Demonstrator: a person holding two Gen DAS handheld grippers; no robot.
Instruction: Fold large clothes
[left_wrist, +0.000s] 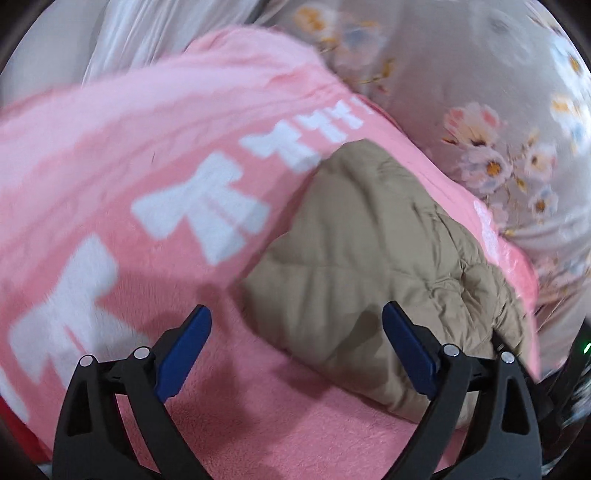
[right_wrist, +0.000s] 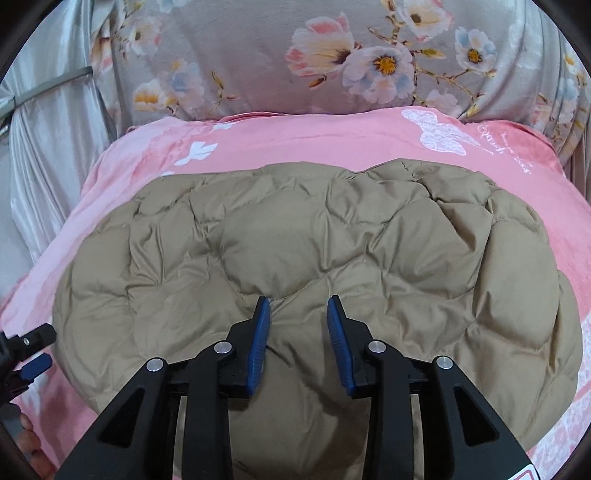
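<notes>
- Right wrist view: the right gripper (right_wrist: 298, 308) was seen with jaws partly apart, over the tan quilted jacket (right_wrist: 314, 251); nothing was pinched between them.
- The jacket was spread flat on the pink blanket (right_wrist: 332, 136), with the left gripper (right_wrist: 35, 350) glimpsed at its left edge.
- Left wrist view: the left gripper (left_wrist: 295, 328) was held with jaws wide apart and empty, by the jacket's (left_wrist: 369, 240) corner.
- Beyond the blanket (left_wrist: 147, 110), a floral sheet (left_wrist: 461, 74) was seen.
</notes>
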